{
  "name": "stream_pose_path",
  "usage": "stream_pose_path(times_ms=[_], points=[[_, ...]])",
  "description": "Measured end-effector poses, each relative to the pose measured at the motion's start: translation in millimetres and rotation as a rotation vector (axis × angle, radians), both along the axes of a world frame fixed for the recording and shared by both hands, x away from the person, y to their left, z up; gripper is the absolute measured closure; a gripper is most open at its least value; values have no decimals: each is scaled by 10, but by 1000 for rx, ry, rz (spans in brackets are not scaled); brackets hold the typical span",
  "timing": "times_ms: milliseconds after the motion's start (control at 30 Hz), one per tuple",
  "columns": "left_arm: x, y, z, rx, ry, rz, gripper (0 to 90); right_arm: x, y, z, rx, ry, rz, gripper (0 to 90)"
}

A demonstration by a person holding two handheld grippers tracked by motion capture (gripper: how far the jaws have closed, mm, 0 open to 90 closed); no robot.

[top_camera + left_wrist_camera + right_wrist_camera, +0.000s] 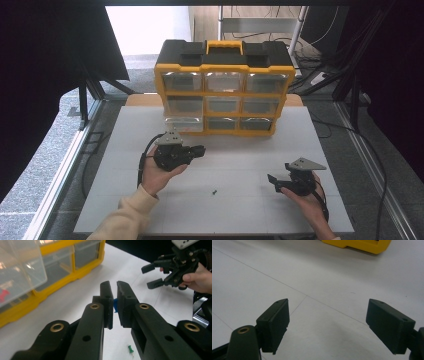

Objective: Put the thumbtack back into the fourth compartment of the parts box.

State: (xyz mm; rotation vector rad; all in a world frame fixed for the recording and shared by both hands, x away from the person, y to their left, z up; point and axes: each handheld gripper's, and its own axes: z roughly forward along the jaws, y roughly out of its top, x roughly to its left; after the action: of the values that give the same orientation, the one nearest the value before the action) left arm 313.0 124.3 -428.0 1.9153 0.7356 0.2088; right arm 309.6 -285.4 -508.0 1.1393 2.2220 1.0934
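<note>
The left gripper (114, 293) pinches a small blue piece (115, 305) between nearly closed jaws; the right gripper (327, 327) gapes wide, empty. Probably keep pressure steady carrying it toward the yellow organizer (223, 90).

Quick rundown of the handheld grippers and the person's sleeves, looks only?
Both are black two-jaw units with flat rectangular pads and brass-coloured pivot bushings. The left gripper and the right gripper each carry a grey three-cornered plate on top and trail a black cable. The left forearm wears a cream sleeve.
</note>
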Motion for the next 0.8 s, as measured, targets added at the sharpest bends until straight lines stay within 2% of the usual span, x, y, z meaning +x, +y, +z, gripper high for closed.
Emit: stream_pose_path(times_ms=[67,400,800], points=[[17,14,58,-3,-21,3,830,2,-1,-1,-1,0,-1,191],[106,109,253,-27,-58,34,830,5,-5,-2,0,1,-2,191],[240,169,361,-35,-73,70,830,6,-6,-3,1,0,-3,191]])
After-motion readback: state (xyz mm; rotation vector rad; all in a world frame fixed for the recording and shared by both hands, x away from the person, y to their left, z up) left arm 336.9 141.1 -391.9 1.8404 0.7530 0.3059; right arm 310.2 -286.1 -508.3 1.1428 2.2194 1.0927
